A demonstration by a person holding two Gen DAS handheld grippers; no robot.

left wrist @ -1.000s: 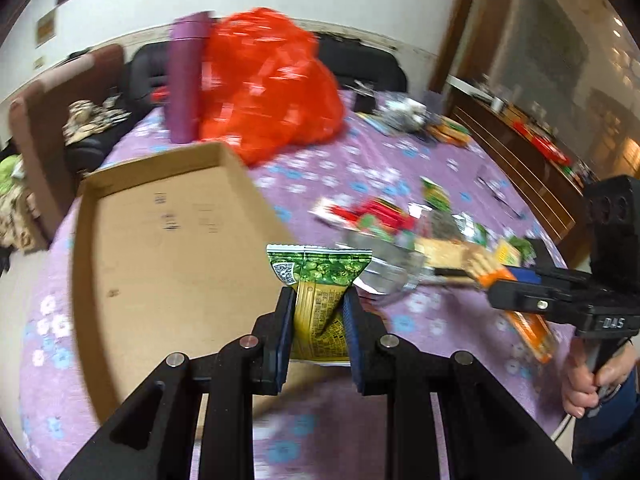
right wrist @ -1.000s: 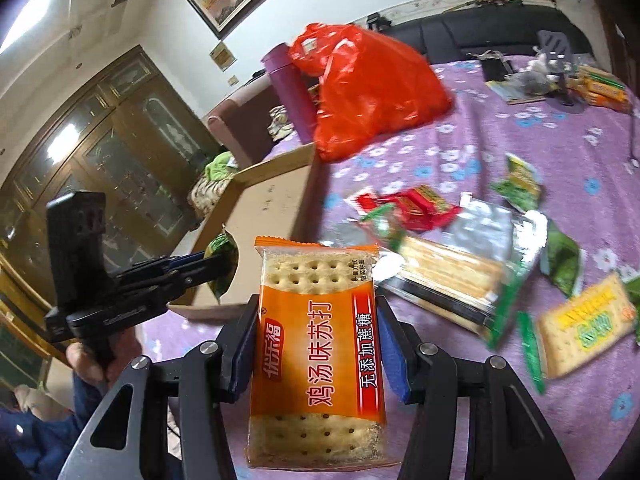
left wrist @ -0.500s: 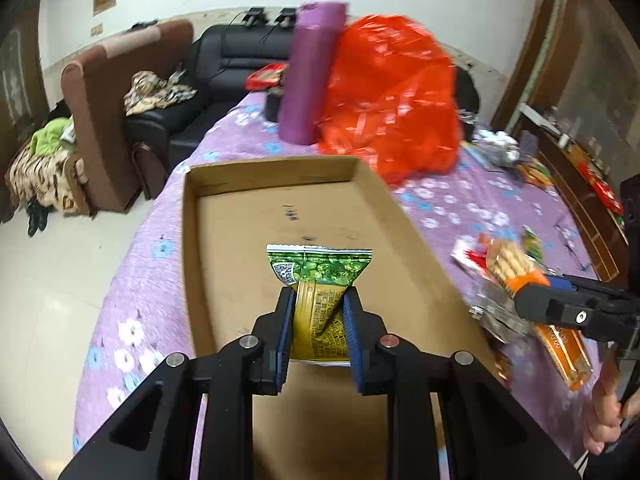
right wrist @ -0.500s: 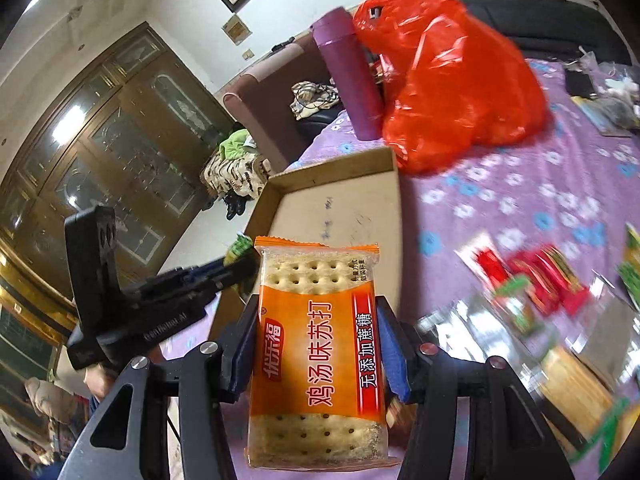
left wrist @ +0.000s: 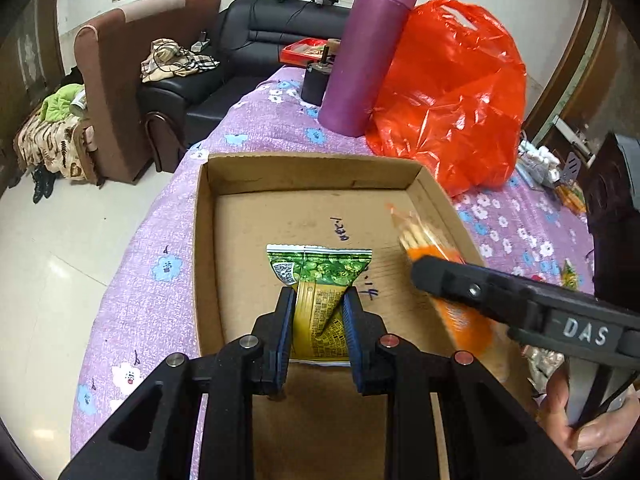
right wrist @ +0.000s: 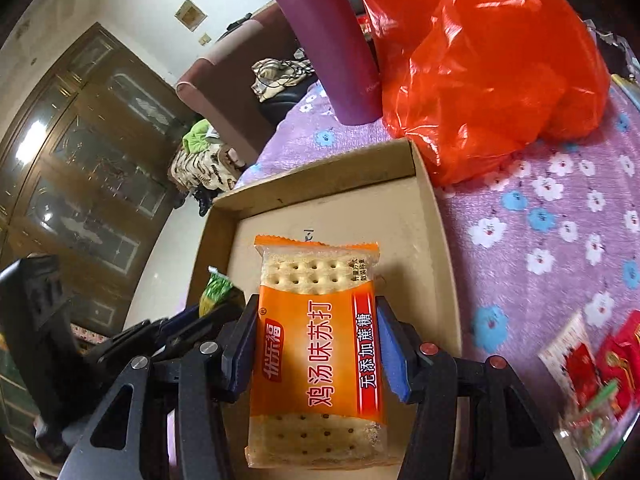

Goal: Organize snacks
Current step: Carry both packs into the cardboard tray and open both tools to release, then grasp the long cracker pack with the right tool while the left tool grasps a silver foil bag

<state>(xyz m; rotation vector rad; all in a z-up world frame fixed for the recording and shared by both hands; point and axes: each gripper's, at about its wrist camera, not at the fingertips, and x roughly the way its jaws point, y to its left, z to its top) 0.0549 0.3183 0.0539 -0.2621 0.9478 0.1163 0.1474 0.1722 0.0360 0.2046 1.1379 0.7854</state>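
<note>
My left gripper (left wrist: 318,312) is shut on a green snack packet (left wrist: 320,280) and holds it over the shallow cardboard box (left wrist: 320,172). My right gripper (right wrist: 316,320) is shut on an orange cracker pack (right wrist: 320,344), also held over the box (right wrist: 436,216). In the left wrist view the cracker pack (left wrist: 424,236) and the right gripper's dark finger come in from the right above the box. In the right wrist view the green packet (right wrist: 216,288) shows at the left in the left gripper.
A purple flask (left wrist: 368,52) and an orange plastic bag (left wrist: 452,92) stand behind the box on the purple flowered tablecloth (left wrist: 152,280). Red snack packets (right wrist: 592,364) lie on the cloth at the right. Armchair and sofa stand beyond the table's left edge.
Both grippers have moved left from the loose snacks on the table to above the cardboard box, each still holding its packet. The right gripper now sits close beside the left one.
</note>
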